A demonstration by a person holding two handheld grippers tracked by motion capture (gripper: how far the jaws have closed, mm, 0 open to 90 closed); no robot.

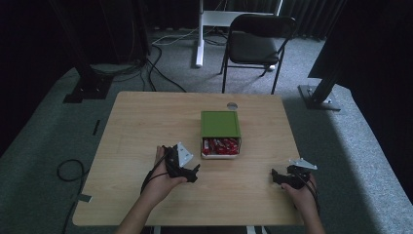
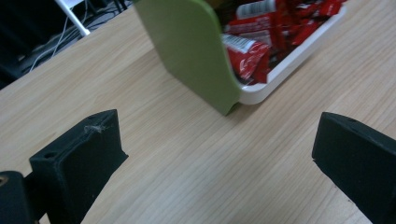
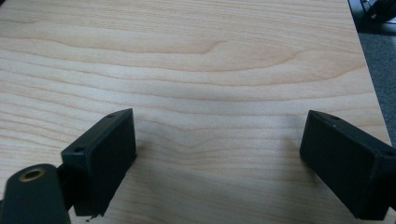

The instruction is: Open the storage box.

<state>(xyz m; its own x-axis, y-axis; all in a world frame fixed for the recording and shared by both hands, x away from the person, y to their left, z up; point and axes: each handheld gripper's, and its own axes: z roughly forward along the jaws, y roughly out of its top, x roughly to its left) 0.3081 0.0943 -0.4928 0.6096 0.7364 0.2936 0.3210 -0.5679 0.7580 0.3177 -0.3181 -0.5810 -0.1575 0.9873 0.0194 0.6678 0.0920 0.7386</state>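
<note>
Near the middle of the pale wooden table (image 1: 146, 126) sits a small green plastic drawer box (image 1: 220, 123), its white tray (image 1: 220, 156) pulled out toward the person and packed with red foil sachets (image 1: 221, 145). The left gripper (image 1: 195, 173) hangs just off the box's near left corner, jaws spread wide and holding nothing; in the left gripper view the rounded green side wall (image 2: 191, 51) and the white tray lip (image 2: 299, 56) lie just ahead of the jaws, not touching them. The right gripper (image 1: 276, 176) rests well apart, out toward the right edge of the table, its jaws also wide and empty over bare wood. To my eye the box is a light thing, hard and smooth-sided, so it will likely skate across the table if pushed at one end without being steadied. The shell looks stiff enough to take a pinch across its side walls, and that seems the place to brace it. The tray's thin front lip is the natural hold for sliding it in or out, though the jaws may slip on it. The sachets look soft, crinkly and slick; a single one is best pinched by a flat end, gently, as squeezing could burst it.
</note>
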